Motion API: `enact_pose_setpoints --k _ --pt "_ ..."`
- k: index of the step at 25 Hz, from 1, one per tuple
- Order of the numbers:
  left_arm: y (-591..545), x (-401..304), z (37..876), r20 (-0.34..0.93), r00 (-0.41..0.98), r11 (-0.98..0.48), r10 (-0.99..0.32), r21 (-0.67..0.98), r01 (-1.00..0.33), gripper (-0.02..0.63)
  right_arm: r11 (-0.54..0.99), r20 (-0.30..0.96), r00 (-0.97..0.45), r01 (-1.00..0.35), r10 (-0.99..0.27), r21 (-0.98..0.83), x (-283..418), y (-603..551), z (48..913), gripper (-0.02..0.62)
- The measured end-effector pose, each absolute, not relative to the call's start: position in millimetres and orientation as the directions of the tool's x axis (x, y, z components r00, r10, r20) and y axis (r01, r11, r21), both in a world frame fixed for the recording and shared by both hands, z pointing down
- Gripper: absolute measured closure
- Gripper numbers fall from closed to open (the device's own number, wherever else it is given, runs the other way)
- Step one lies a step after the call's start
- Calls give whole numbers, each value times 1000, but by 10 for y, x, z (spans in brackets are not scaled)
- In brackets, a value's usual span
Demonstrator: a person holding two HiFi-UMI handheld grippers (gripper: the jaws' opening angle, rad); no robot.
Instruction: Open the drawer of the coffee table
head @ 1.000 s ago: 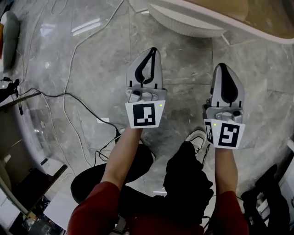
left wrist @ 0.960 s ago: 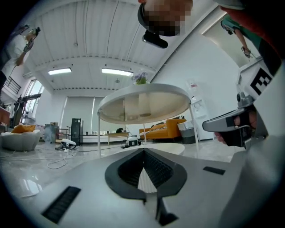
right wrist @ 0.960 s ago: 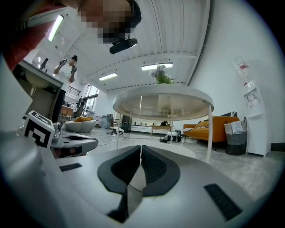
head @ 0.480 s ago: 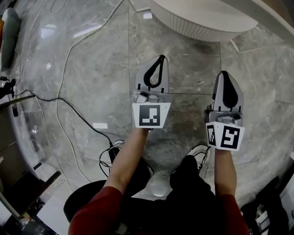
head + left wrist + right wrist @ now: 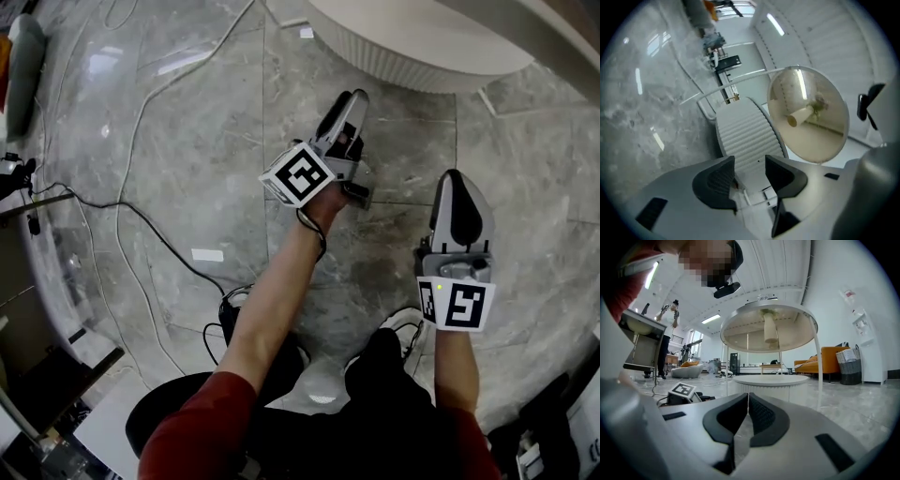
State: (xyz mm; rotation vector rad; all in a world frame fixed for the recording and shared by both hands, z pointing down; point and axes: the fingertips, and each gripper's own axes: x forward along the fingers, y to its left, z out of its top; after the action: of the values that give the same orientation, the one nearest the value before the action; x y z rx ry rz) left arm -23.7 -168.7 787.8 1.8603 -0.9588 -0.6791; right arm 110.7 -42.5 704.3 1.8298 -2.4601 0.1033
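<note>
The coffee table's low round ribbed white base point(image 5: 412, 56) stands on the marble floor at the top of the head view, under a wider round top point(image 5: 553, 37). My left gripper point(image 5: 353, 97) lies rolled on its side just short of the base. In the left gripper view its jaws are opening toward the ribbed wall point(image 5: 745, 136), and the left gripper point(image 5: 750, 161) has nothing between the pads. My right gripper point(image 5: 457, 178) hangs back to the right, shut and empty. The right gripper view shows the shut right gripper point(image 5: 748, 397) facing the base point(image 5: 771, 383).
Cables point(image 5: 141, 216) trail over the floor at the left. The person's shoe point(image 5: 405, 323) is below the grippers. An orange sofa point(image 5: 825, 359) and a basket point(image 5: 850, 364) stand far right. A person point(image 5: 670, 329) stands at a counter on the left.
My left gripper has rolled onto its side, moved toward the table's base and parted its jaws. The right gripper has sunk lower in the head view and stays shut.
</note>
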Motion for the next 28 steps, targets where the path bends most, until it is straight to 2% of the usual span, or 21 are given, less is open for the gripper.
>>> enact_pose_setpoints --k 1,3,9,16,21,28 --pt "-1773 -213 7864 -118 542 -299 -832 918 -259 394 291 99 -292 -956 -951 -17 1099 -424 7045 571" --pt "-1935 -222 7924 -166 520 -302 -838 934 -189 383 298 98 -300 -954 -949 -34 1082 -402 7030 571" --pt "-2199 -133 8231 -179 505 -264 -844 959 -103 357 320 105 -320 -947 -942 -17 1098 -300 6987 572" --pt "-2260 -107 8254 -292 476 -308 -830 950 46 345 286 123 -290 -957 -949 -51 1271 -335 7059 572" --pt "-2244 -96 8242 -325 473 -323 -819 942 87 367 289 136 -292 -956 -947 -38 1268 -331 7088 571" --pt "-2159 -133 8304 -300 505 -293 -809 951 97 417 297 138 -297 -955 -945 -22 1244 -318 7117 571"
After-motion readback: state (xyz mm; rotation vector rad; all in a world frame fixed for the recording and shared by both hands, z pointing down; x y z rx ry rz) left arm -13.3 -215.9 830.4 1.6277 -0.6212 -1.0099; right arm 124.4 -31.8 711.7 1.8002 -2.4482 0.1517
